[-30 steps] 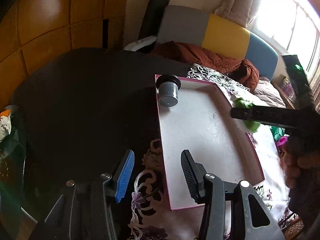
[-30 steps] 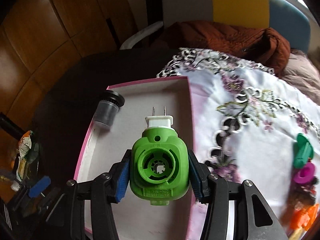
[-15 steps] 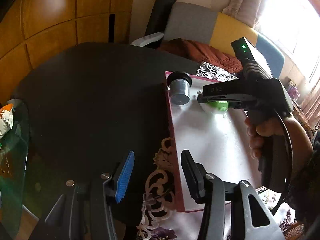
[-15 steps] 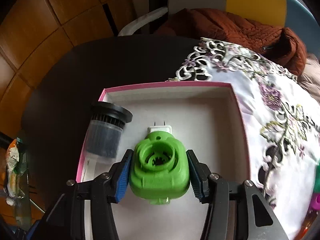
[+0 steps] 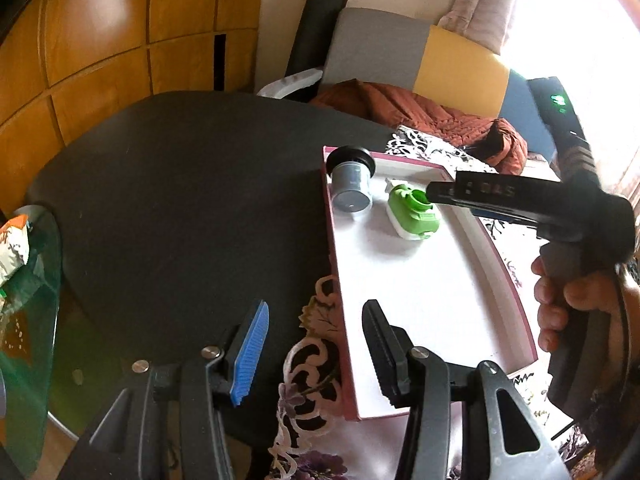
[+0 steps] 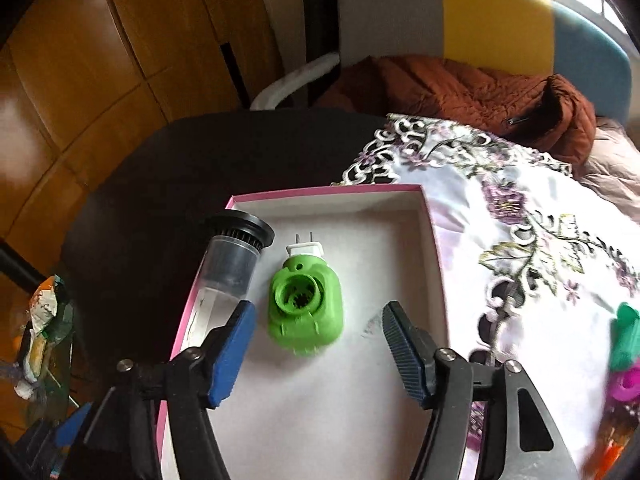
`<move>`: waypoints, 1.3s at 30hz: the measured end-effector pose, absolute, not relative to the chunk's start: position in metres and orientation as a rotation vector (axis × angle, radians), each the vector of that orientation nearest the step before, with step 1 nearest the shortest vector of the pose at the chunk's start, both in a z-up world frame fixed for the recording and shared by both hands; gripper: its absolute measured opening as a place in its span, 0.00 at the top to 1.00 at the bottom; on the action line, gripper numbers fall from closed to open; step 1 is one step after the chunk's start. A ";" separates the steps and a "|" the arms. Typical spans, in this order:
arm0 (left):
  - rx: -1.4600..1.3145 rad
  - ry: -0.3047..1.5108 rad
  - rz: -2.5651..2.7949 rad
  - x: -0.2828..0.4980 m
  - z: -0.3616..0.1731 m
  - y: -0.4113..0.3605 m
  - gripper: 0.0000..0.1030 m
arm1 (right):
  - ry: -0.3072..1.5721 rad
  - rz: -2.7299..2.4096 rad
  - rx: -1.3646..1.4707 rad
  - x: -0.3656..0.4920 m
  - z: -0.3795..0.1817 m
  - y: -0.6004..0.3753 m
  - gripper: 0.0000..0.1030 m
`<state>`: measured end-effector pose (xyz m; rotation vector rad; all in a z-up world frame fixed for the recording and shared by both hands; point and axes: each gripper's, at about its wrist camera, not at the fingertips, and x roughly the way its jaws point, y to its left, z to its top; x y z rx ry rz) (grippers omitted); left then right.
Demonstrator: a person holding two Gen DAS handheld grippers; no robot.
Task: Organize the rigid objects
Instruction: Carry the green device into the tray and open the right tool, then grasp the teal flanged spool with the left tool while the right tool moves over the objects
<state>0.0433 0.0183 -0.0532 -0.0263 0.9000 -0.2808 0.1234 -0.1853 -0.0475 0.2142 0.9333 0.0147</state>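
A green plug-in device (image 6: 306, 308) with a white two-pin plug lies flat in the pink-rimmed white tray (image 6: 328, 193), next to a grey cylinder with a black cap (image 6: 236, 252) at the tray's left edge. My right gripper (image 6: 316, 344) is open and empty, its fingers just behind the green device. In the left wrist view the green device (image 5: 412, 210) and the cylinder (image 5: 352, 180) lie at the tray's (image 5: 338, 280) far end. My left gripper (image 5: 314, 352) is open and empty over the tray's near left corner.
The tray sits on a floral lace cloth (image 6: 520, 220) over a dark round table (image 5: 180, 200). Green, pink and orange small objects (image 6: 624, 356) lie at the cloth's right edge. A sofa with a rust jacket (image 6: 480, 88) stands behind. A snack bag (image 5: 12, 244) lies at the left.
My right gripper brought the green device into the tray, set it beside the cylinder, opened and drew back. The left gripper stayed open and shifted only a little.
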 end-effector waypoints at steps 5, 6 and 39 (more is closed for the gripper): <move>-0.008 0.884 -0.293 0.037 -0.047 0.012 0.52 | 0.883 0.001 0.218 0.096 -0.034 -0.198 0.30; -0.003 0.882 -0.299 0.035 -0.046 0.010 0.52 | 0.876 -0.002 0.218 0.091 -0.032 -0.199 0.29; 0.160 0.927 -0.585 0.016 -0.032 -0.100 0.52 | 0.632 -0.640 0.416 -0.077 -0.004 -0.482 0.09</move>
